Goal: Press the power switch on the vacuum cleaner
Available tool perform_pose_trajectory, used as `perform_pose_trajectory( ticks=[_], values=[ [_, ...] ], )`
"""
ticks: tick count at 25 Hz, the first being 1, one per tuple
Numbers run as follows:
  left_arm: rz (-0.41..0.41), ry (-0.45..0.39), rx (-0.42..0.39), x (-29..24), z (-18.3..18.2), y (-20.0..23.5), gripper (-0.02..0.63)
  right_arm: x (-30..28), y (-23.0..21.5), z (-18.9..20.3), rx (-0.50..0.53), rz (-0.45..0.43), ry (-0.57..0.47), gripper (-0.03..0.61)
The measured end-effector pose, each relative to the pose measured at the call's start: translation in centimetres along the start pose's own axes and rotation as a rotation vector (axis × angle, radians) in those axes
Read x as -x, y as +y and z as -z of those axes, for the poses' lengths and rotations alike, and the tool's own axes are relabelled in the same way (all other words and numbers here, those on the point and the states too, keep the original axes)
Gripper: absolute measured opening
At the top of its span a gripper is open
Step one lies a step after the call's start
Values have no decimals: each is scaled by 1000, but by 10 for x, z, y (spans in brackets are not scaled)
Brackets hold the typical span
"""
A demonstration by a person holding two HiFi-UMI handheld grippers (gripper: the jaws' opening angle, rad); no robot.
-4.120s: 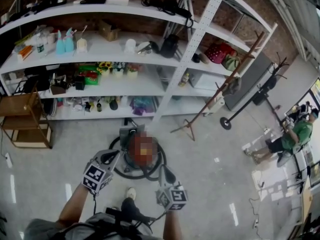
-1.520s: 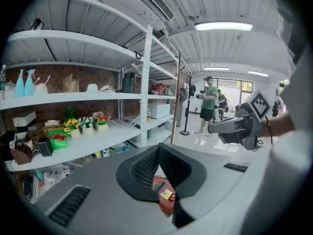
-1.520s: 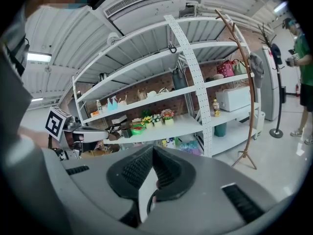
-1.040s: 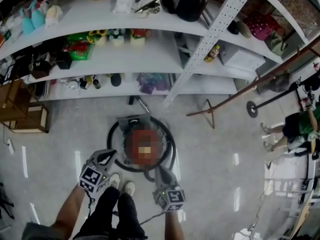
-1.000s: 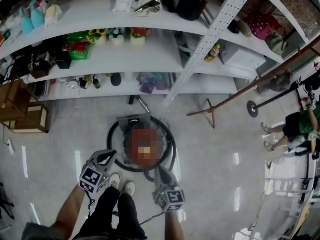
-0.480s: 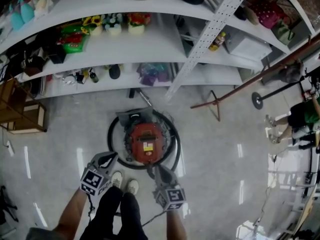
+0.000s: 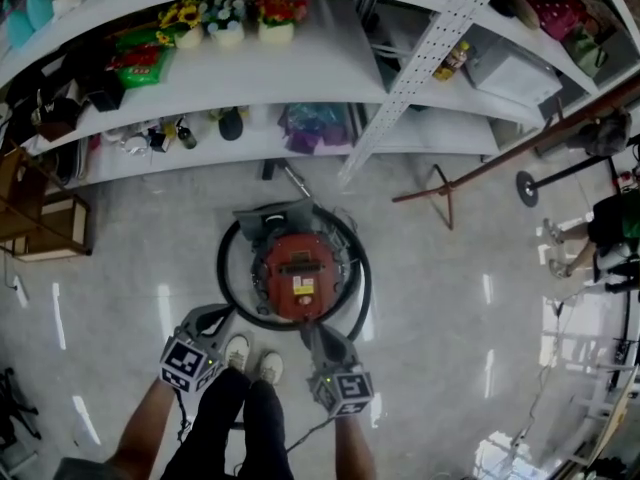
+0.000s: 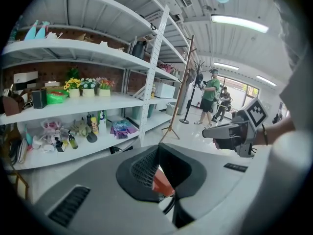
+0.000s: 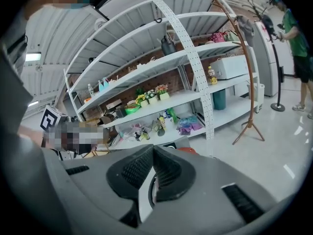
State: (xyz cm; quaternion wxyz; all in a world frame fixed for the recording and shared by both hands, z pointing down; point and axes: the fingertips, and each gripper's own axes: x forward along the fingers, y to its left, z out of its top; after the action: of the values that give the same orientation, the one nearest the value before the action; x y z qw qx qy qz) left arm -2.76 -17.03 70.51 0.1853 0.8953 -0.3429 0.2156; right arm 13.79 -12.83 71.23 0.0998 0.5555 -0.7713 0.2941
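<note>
On the floor (image 7: 440, 298), red vacuum cleaner (image 7: 300, 273), left tongs (image 7: 212, 315) and right tongs (image 7: 309, 329) near it, both closed, holding nothing

White cluttered shelves (image 7: 320, 68) stand on a glossy grey floor (image 7: 450, 298).

White shelving (image 7: 330, 68) holds potted flowers (image 7: 228, 23); a wooden coat stand (image 7: 437, 190) stands beside.

The person wears black trousers (image 7: 232, 420) and white shoes (image 7: 238, 350). The left hand-held gripper (image 7: 205, 315) and right hand-held gripper (image 7: 312, 330) are grey with black ribbed pads (image 8: 144, 168). Each carries a cube (image 7: 188, 364) of black-and-white square markers. A thin dark cable (image 7: 305, 436) trails from the right one.
</note>
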Motion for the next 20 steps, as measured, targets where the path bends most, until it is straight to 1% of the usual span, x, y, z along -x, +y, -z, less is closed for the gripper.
perform_pose_trajectory(
  ticks=[5,12,16,20],
  values=[
    [12,34,7,-8,26,3,9,-13,-5,16,-5,-7,16,12],
    [14,44,3,-19,38,6,9,-27,-15,36,5,-8,34,12],
    [24,42,30,-21,46,5,9,-35,-19,50,2,-3,45,12],
    [28,42,49,-22,53,5,9,-43,-24,61,26,13,60,12]
  ],
)
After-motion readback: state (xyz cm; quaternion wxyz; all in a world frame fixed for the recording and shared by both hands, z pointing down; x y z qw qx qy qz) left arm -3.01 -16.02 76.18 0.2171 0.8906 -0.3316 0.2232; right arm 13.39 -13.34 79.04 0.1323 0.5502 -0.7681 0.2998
